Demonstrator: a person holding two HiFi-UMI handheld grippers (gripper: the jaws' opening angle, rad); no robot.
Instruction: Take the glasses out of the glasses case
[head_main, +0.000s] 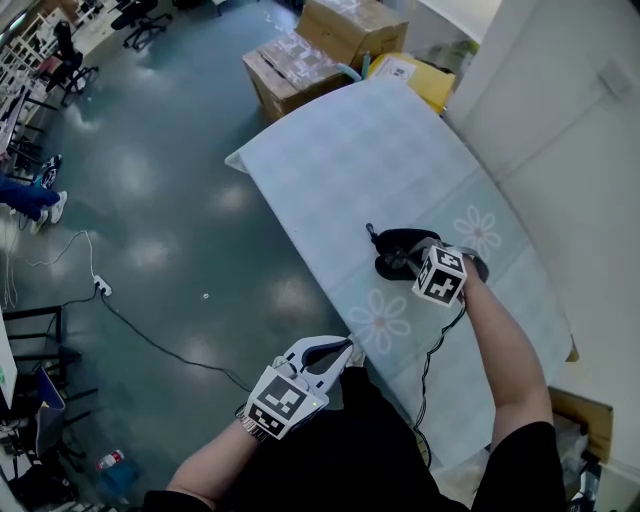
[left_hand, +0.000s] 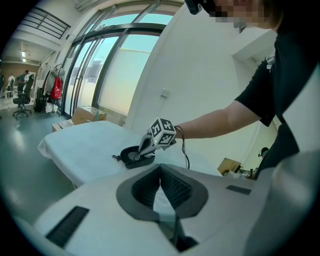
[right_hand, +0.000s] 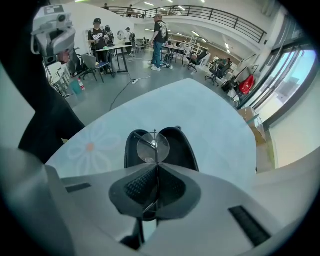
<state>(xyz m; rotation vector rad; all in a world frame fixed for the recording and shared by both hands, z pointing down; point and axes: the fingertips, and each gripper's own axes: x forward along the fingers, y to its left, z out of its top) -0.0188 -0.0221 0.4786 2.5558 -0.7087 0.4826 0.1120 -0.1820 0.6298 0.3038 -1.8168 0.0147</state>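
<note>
A black glasses case (head_main: 398, 240) lies open on the flowered tablecloth (head_main: 380, 150) near the table's right side. My right gripper (head_main: 393, 263) is over it, shut on the thin wire frame of the glasses. In the right gripper view one round lens (right_hand: 152, 146) stands just past the fingertips (right_hand: 156, 167), above the open case (right_hand: 182, 146). My left gripper (head_main: 343, 349) hangs off the table's near edge, shut with nothing in it. The left gripper view shows its jaws (left_hand: 160, 173) closed, with the case (left_hand: 131, 159) and the right gripper (left_hand: 143, 150) further off.
Cardboard boxes (head_main: 320, 50) and a yellow package (head_main: 415, 75) stand past the table's far end. A white wall (head_main: 560, 120) runs along the table's right side. A cable (head_main: 150, 340) trails over the floor at left. People stand at desks (right_hand: 115, 47) far off.
</note>
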